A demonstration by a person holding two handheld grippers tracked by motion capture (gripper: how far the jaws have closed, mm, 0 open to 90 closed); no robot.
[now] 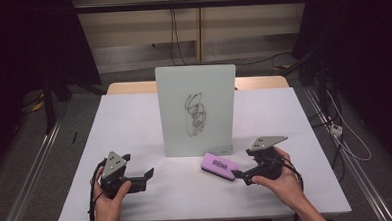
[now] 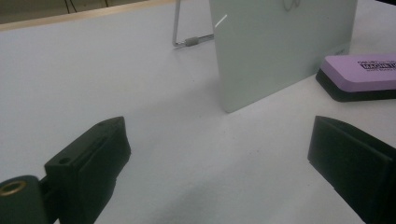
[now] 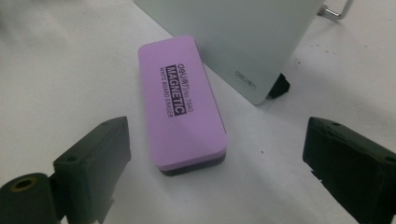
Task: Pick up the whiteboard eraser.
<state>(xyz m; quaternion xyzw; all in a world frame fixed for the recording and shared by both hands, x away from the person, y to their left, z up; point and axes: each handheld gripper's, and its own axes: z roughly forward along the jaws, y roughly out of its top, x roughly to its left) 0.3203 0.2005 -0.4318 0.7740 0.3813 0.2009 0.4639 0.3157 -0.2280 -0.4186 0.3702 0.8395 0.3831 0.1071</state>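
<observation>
My right gripper [image 3: 215, 154] fingers [image 3: 93, 158] gape around the purple eraser [image 3: 182, 102] on the table [image 1: 134, 123] — nothing gripped; left gripper [image 2: 215, 158] open too — the whiteboard [image 1: 196, 110] scribble [image 1: 195, 113] remains unwiped.

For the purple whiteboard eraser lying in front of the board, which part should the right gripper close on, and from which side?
Grip the eraser across its two long sides, coming down from above at the near end. It lies flat, purple face up, narrower than the open right gripper, whose jaws already straddle its width. The far end sits close to the whiteboard, so room there looks tight.
</observation>
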